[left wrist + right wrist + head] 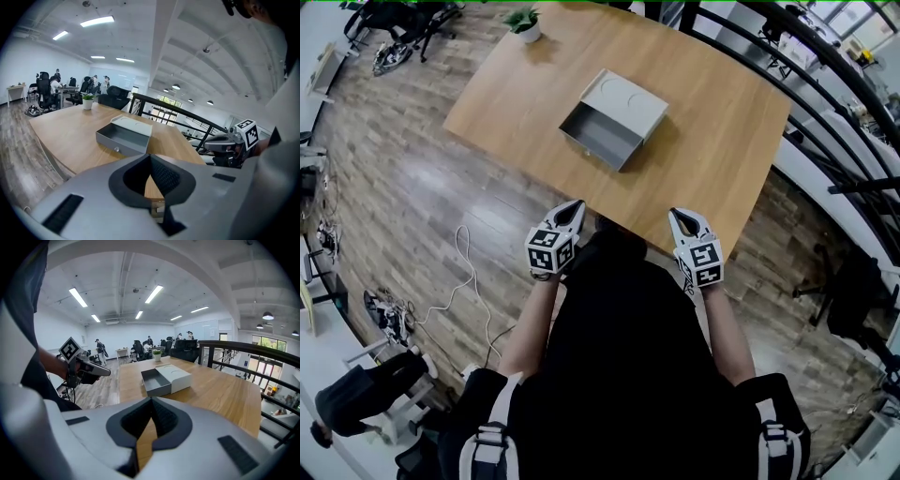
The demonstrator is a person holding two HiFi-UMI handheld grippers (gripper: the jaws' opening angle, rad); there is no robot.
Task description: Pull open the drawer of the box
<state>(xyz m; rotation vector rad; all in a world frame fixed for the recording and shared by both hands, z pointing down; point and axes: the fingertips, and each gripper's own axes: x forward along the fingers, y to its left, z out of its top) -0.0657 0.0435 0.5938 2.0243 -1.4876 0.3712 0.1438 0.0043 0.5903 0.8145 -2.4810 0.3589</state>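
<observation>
A white box (624,99) lies near the middle of the wooden table (712,141), and its grey drawer (598,135) stands pulled out toward me, empty. The drawer (121,138) has a small knob on its front in the left gripper view, and the right gripper view shows the drawer (155,381) beside the box (176,376). My left gripper (577,208) and right gripper (676,217) hover at the table's near edge, well short of the drawer. Both are shut with nothing between the jaws.
A small potted plant (526,22) stands at the table's far left corner. A black railing (825,103) runs along the right side. Office chairs (398,28) and cables (459,281) sit on the wooden floor to the left.
</observation>
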